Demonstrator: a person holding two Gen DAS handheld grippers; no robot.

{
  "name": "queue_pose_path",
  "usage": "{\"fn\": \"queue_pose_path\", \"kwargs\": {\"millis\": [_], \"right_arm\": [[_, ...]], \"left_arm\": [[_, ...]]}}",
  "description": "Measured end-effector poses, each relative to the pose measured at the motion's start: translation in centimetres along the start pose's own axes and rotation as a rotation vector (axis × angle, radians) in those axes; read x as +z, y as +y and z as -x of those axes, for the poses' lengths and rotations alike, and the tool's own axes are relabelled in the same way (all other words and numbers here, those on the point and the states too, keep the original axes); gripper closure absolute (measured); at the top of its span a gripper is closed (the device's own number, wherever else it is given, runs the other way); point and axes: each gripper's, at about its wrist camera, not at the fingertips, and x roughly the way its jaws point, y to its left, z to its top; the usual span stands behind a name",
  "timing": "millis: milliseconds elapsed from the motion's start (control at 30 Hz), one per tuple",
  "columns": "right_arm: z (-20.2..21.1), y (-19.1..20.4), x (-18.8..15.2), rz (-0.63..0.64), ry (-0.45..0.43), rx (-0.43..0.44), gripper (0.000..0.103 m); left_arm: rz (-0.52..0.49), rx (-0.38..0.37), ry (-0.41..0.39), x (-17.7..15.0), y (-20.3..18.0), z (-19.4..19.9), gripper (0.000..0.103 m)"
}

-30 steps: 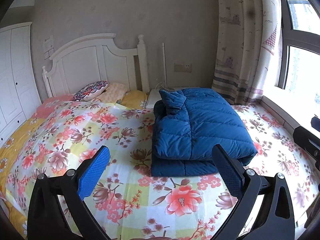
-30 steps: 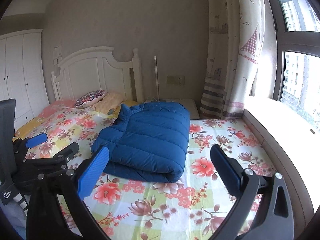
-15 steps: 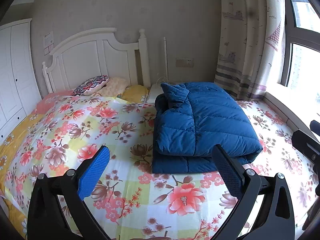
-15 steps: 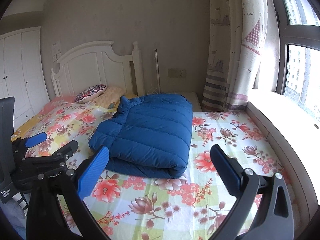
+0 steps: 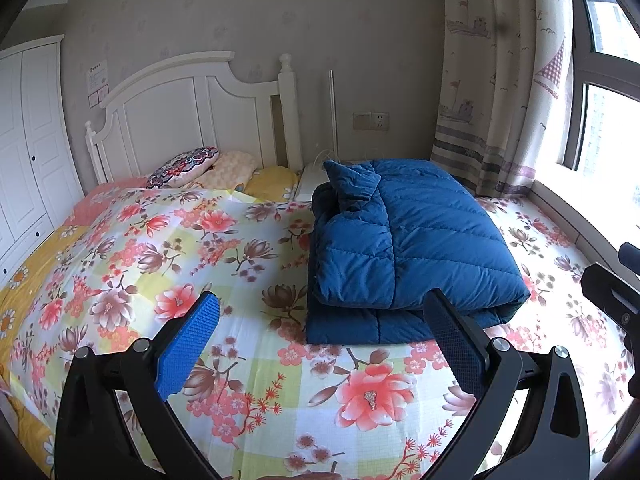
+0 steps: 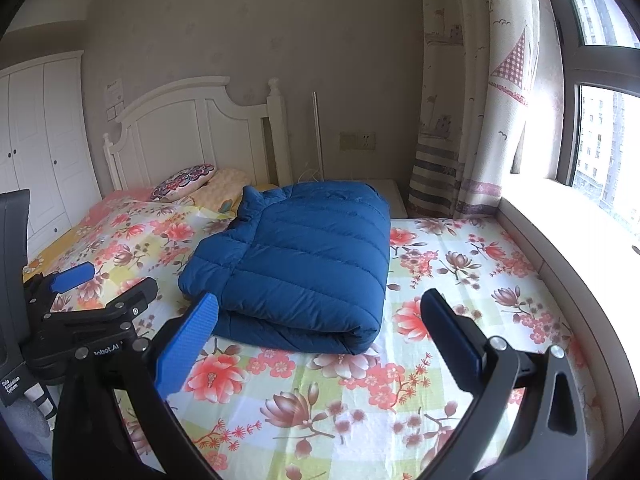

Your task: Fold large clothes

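Observation:
A blue puffer jacket [image 5: 408,248] lies folded in a thick bundle on the floral bedsheet [image 5: 160,248], collar toward the headboard. It also shows in the right wrist view [image 6: 304,264]. My left gripper [image 5: 320,340] is open and empty, held above the sheet in front of the jacket's near edge. My right gripper [image 6: 320,336] is open and empty, just in front of the jacket's rolled near edge. The left gripper [image 6: 80,300] also shows at the left of the right wrist view.
A white headboard [image 5: 192,120] and pillows [image 5: 184,166] stand at the far end. A white wardrobe [image 5: 24,140] is at the left. A curtain [image 5: 504,80] and a window sill [image 6: 560,216] run along the right. A wall socket [image 5: 372,121] is behind the jacket.
Both grippers have drawn back and risen slightly, so the jacket sits a little lower and nearer in both views. The jacket has not moved. Both grippers stay open.

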Motion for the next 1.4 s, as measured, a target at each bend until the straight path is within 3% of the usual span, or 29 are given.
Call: {"fn": "queue_pose_path", "kwargs": {"millis": [1400], "right_arm": [[0.18,0.64,-0.56,0.001,0.002,0.006,0.002]], "left_arm": [[-0.001,0.004,-0.002,-0.31,0.09,0.08,0.005]]}}
